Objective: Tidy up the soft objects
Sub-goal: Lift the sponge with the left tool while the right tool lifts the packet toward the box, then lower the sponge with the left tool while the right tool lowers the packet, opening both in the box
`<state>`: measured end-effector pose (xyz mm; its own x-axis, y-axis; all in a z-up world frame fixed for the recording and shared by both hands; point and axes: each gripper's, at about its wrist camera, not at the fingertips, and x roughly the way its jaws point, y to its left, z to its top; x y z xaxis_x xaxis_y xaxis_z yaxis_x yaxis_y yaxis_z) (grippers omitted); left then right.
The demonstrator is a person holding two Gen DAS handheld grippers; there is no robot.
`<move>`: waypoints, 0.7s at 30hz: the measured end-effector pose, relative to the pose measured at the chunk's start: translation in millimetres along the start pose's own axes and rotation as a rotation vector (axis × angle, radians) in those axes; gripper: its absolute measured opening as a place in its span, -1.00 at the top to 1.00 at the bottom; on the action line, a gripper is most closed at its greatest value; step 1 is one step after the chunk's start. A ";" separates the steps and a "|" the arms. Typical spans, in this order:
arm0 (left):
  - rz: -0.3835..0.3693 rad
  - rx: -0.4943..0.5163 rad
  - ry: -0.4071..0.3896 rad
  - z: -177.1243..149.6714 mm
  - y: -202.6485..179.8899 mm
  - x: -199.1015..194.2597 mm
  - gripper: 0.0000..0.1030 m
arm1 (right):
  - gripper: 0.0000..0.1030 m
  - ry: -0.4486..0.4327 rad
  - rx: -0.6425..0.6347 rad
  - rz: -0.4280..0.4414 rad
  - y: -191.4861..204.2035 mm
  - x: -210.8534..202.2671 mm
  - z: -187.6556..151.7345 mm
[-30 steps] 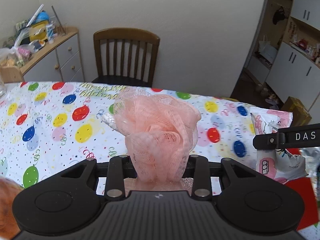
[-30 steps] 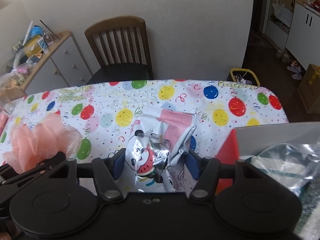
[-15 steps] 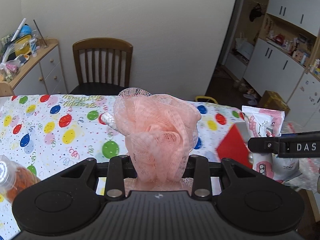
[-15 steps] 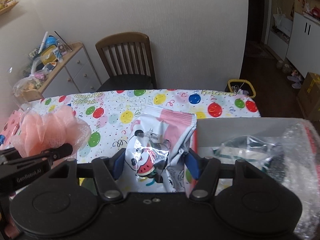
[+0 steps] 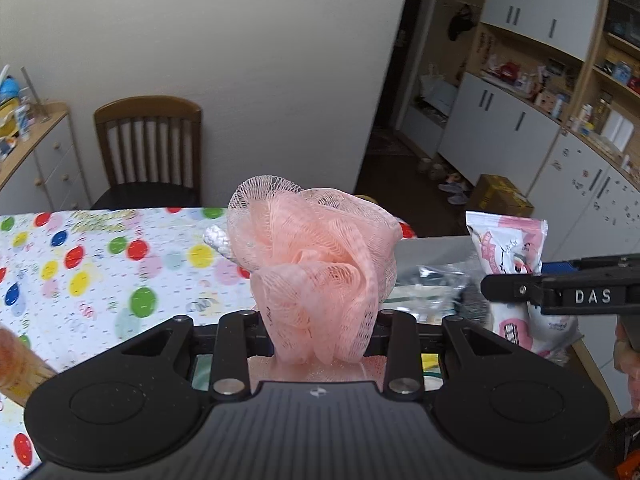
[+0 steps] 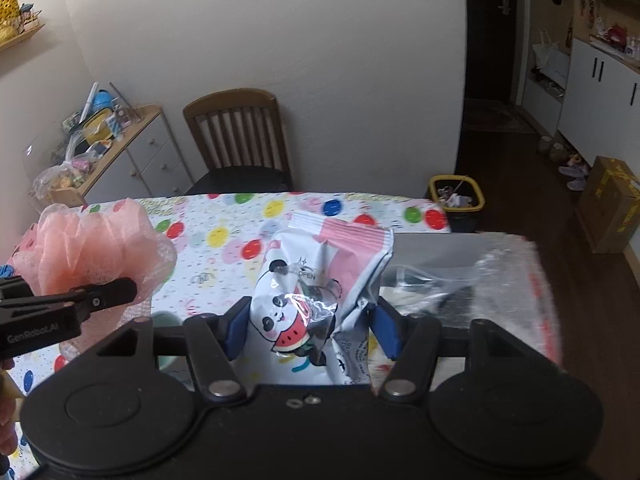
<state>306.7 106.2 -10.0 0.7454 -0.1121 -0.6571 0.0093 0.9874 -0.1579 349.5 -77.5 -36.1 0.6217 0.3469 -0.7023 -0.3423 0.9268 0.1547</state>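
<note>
My left gripper (image 5: 320,320) is shut on a peach mesh bath pouf (image 5: 316,264), held up above the balloon-print table (image 5: 100,264). The pouf (image 6: 88,248) also shows at the left of the right wrist view, clamped by the left gripper (image 6: 100,296). My right gripper (image 6: 312,320) is shut on a crinkly pink and white panda packet (image 6: 316,280). That packet (image 5: 512,256) appears at the right of the left wrist view beside the right gripper's finger (image 5: 560,292). Both are carried over the table's right end, near a grey box (image 6: 460,248) holding clear plastic bags (image 6: 500,280).
A wooden chair (image 6: 240,136) stands behind the table against the wall. A cluttered sideboard (image 6: 120,152) is at the left. A yellow bin (image 6: 456,196) and a cardboard box (image 6: 612,204) sit on the floor to the right. White cabinets (image 5: 520,128) line the far right.
Both grippers have risen and swung to the right with their loads. The grey box with plastic bags has come into view under them, and the table has slid left.
</note>
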 end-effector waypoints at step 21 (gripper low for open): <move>-0.137 0.008 0.135 -0.4 -126.5 86.1 0.35 | -0.19 0.083 0.043 -0.052 -126.9 8.9 -22.7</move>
<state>369.4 -28.3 -46.9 0.6404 -0.2591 -0.7230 0.1102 0.9626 -0.2474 382.5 -195.3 -77.8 0.5763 0.2869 -0.7652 -0.2798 0.9490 0.1451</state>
